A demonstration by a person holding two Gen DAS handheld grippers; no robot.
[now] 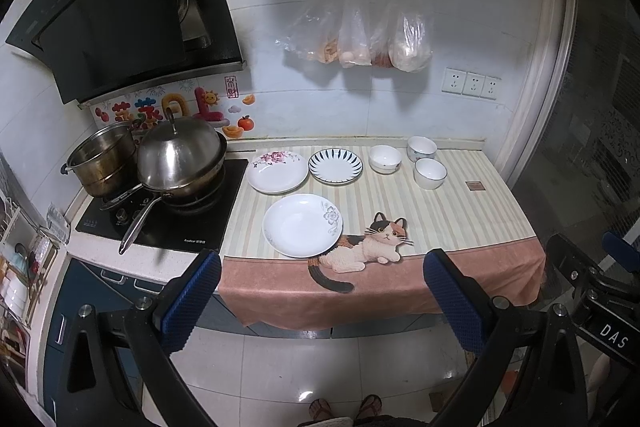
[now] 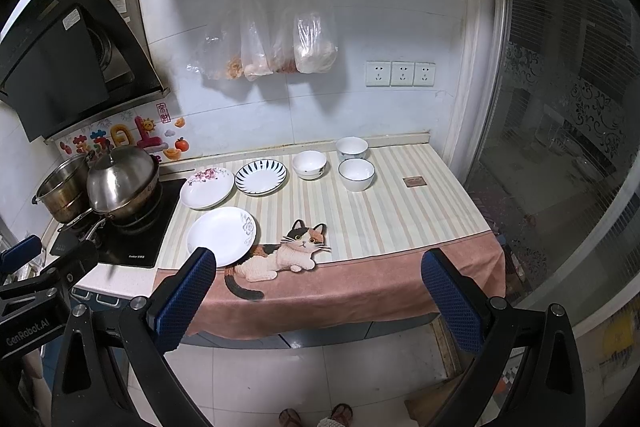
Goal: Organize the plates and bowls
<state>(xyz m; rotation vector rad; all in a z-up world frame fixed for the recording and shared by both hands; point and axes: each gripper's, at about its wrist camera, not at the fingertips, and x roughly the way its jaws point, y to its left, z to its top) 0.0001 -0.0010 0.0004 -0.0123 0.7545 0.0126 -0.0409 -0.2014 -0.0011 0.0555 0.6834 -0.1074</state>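
Note:
Three plates lie on the striped cat cloth: a white plate with a grey flower nearest me, a pink-flowered plate and a blue-striped plate behind it. Three white bowls stand to the right; they also show in the right wrist view. My left gripper and right gripper are both open and empty, held back from the counter's front edge, above the floor.
A hob with a lidded steel pan and a steel pot stands left of the cloth; a pan handle sticks out forward. Plastic bags hang on the wall. A glass door is at the right.

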